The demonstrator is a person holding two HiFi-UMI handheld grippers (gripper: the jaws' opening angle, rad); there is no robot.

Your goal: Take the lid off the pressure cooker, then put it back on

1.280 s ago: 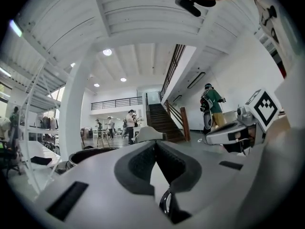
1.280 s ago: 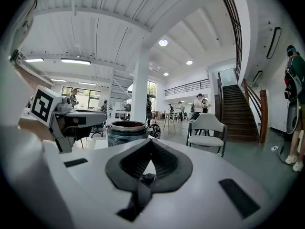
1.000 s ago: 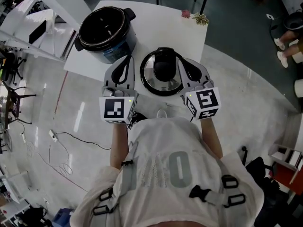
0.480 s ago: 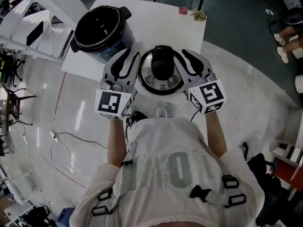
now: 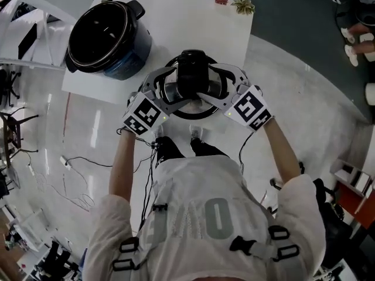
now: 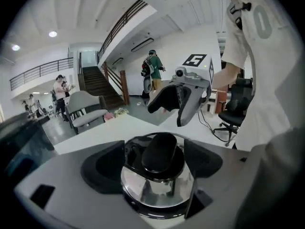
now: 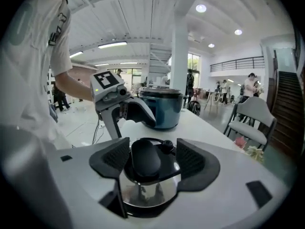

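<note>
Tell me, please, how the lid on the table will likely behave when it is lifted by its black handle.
The lid looks like polished metal, so it is probably stiff and rather heavy for its size. Its smooth, rounded handle may be slippery. In the head view the handle seems set toward one edge, so the lid could tilt when lifted.

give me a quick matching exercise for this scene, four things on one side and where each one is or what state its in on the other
Things:
1 lid
2 pressure cooker pot
3 left gripper
4 small plant

Places or states:
a open-topped, at the left end of the table
b at the table's far right corner
c lying on the table's near side, black handle up
d jaws apart on either side of the black handle

Pairs: 1-c, 2-a, 3-d, 4-b

The left gripper's jaws have just been opening; the handle stands between them, not gripped.
</note>
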